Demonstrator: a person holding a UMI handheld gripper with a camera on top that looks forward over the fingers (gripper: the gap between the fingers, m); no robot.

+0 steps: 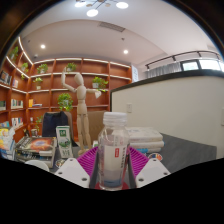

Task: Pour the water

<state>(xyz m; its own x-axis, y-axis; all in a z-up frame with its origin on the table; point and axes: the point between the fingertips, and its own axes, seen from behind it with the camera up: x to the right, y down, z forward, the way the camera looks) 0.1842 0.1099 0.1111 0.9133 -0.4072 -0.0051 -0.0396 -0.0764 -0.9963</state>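
Clear plastic water bottle (113, 150) with a red label stands upright between the tongs (112, 172), cap up; its base is hidden below them. Both pink pads (89, 160) sit close against its sides, apparently gripping it. Beyond stand a wooden mannequin (79, 105), cluttered worktop (30, 148) and shelves (85, 85) with plants.
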